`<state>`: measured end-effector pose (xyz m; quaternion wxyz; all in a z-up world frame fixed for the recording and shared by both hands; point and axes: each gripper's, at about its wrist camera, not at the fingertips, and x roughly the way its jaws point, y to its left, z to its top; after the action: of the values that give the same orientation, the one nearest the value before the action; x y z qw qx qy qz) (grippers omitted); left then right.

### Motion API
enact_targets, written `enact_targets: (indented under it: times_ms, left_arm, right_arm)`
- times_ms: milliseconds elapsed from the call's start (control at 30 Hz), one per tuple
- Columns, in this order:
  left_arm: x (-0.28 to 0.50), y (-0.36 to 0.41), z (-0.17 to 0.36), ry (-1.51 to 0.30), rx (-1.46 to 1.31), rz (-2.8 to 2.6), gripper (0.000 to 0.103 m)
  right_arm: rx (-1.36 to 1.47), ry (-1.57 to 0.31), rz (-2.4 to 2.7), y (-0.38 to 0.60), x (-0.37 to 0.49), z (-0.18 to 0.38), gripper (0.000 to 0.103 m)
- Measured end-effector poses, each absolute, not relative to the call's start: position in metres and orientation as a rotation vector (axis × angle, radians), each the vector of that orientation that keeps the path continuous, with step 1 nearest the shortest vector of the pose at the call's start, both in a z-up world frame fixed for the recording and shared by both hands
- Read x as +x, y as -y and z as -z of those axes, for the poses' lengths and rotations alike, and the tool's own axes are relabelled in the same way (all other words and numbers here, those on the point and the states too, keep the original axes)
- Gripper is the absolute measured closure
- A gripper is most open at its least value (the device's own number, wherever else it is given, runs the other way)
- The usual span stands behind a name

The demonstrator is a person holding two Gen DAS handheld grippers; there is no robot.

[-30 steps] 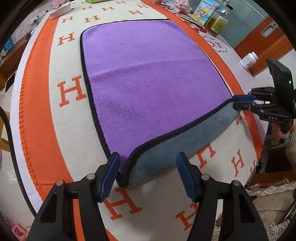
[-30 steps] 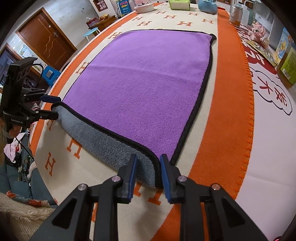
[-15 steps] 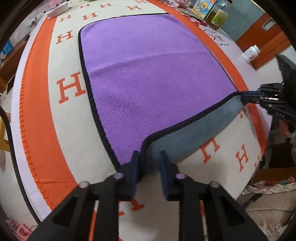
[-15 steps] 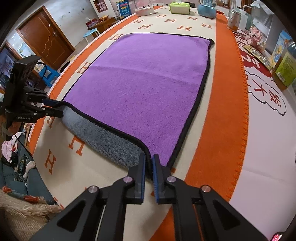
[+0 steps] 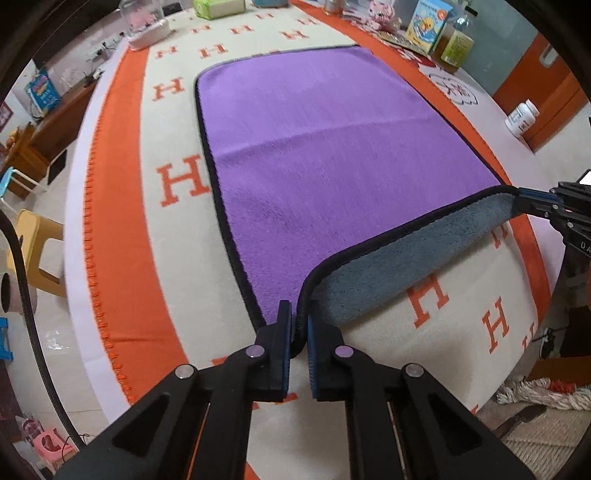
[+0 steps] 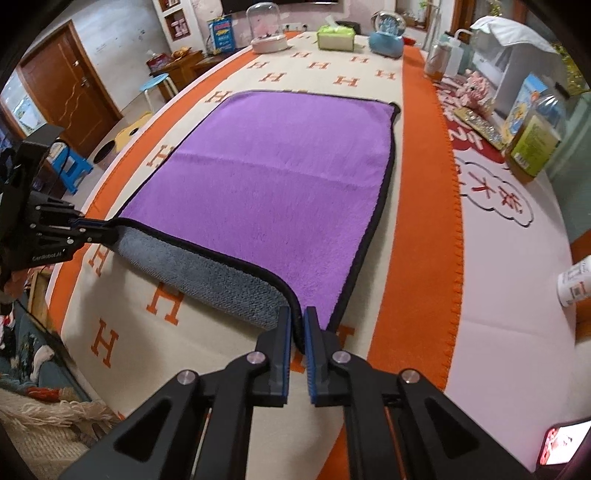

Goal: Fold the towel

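While both grippers, left [image 5: 300, 325] and right [image 6: 298, 326], pinch towel [image 5: 332, 147] corners, a white bottle [image 5: 521, 119] stands well apart.

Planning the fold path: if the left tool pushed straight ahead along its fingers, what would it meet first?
The left tool is shut on the purple towel's near corner, so it would likely meet only towel, then blanket. The tissue box stands at the far end, though depth is unclear.

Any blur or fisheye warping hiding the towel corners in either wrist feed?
Left wrist view: towel slightly motion-smeared, table edges bowed, corner sharp in the left hand-held gripper. Right wrist view: crisper, same bowing, corner clear in the right hand-held gripper.
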<state>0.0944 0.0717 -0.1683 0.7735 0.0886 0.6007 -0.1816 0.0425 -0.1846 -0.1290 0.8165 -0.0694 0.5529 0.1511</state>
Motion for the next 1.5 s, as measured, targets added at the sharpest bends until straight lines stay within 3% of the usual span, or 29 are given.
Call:
enact_targets:
  times_ms: [633,1067,1500]
  left_arm:
    - [0.114,-0.072,0.114,-1.147,0.159,0.306,0.098]
    - [0.188,-0.055,0.084,-1.071,0.174,0.231,0.098]
    - [0.279,-0.059,0.098,-1.075,0.11,0.135,0.098]
  right_arm:
    - [-0.12,-1.045,-0.231,0.178,0.067,0.078,0.098]
    - [-0.114,-1.007,-0.219,0.186,0.148,0.06,0.098]
    - [-0.061,-1.031,-0.194,0.199,0.241,0.08,0.098]
